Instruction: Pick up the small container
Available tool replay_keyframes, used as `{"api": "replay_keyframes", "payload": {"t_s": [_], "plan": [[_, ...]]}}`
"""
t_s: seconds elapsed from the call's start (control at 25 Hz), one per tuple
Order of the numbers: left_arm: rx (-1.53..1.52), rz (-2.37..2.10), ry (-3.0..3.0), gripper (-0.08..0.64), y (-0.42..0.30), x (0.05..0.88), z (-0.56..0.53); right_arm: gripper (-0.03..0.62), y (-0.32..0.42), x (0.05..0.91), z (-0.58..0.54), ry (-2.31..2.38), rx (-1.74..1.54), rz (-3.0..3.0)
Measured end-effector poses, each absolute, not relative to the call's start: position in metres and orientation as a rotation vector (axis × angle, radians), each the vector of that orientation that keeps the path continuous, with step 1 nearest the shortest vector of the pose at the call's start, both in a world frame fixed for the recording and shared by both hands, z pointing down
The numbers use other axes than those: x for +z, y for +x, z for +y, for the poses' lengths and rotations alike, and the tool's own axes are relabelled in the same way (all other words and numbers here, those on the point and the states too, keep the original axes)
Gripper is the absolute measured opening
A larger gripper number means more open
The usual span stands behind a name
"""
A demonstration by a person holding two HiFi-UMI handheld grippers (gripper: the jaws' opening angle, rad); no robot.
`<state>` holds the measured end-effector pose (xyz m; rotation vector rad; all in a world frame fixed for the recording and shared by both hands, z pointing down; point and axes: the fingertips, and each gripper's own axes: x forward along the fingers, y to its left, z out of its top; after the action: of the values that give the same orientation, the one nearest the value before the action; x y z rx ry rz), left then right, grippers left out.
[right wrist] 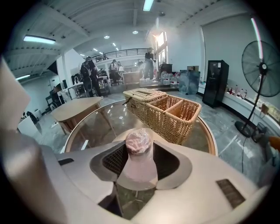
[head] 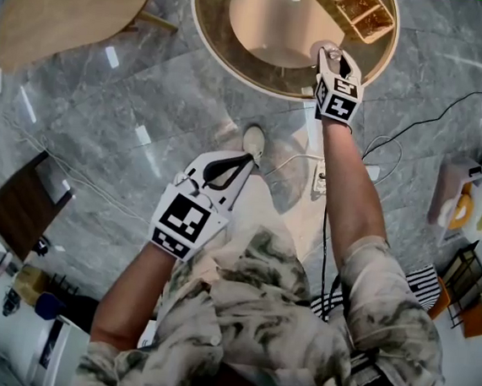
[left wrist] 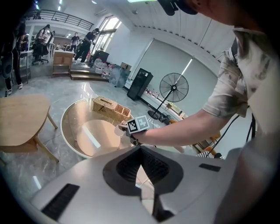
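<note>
- My right gripper (head: 337, 61) is out at arm's reach over the near edge of the round glass table (head: 207, 36).
- The small container (right wrist: 138, 151) stands upright between its jaws. It is clear-walled, with a pinkish, crinkled wrap at the top.
- Right jaws are set wide, and the container fills the gap. The dark ribbed pads (right wrist: 114, 161) lie against its two sides, so I have it gripped.
- I cannot tell whether its base rests on the glass or hangs just above it.
- The wicker basket (right wrist: 164, 113), with its divided compartments, sits on the same table. It is beyond the container and a little to the right, not touching it.
- My left gripper (head: 246, 161) is held low, close to my body over the grey marble floor (head: 149, 94), well apart from the table.
- Left jaws are closed tip to tip with nothing between them.
- A light wooden table (head: 68, 6) stands to the left of the glass one.
- A standing fan (right wrist: 262, 65) is off to the right by the wall.
</note>
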<state>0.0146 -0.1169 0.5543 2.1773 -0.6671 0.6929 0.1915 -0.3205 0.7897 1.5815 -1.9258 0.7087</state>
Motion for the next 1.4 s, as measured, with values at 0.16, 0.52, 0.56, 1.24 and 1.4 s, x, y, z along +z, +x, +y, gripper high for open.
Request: {"api": "replay_keyframes", "payload": {"t_s": [0.16,0.52,0.56,1.24,1.4], "plan": [[0.686,-0.681,2.170,0.021,0.008,0.553,-0.114,0.164,0.188,0.785,-0.320,1.567,0.687,-1.914],[0.675,-0.701,2.174,0.021,0.000,0.551,-0.111,0.158,0.186,0.784,-0.322,1.499,0.690,-1.927],[0.674,-0.705,2.174,0.021,-0.001,0.551,-0.110,0.158,0.184,0.783,-0.321,1.491,0.691,-1.931],[0.625,-0.720,2.216,0.021,-0.007,0.517,-0.097,0.158,0.159,0.706,-0.316,1.421,0.633,-2.041],[0.618,-0.709,2.228,0.021,-0.009,0.508,-0.092,0.158,0.153,0.687,-0.312,1.409,0.625,-2.051]]}}
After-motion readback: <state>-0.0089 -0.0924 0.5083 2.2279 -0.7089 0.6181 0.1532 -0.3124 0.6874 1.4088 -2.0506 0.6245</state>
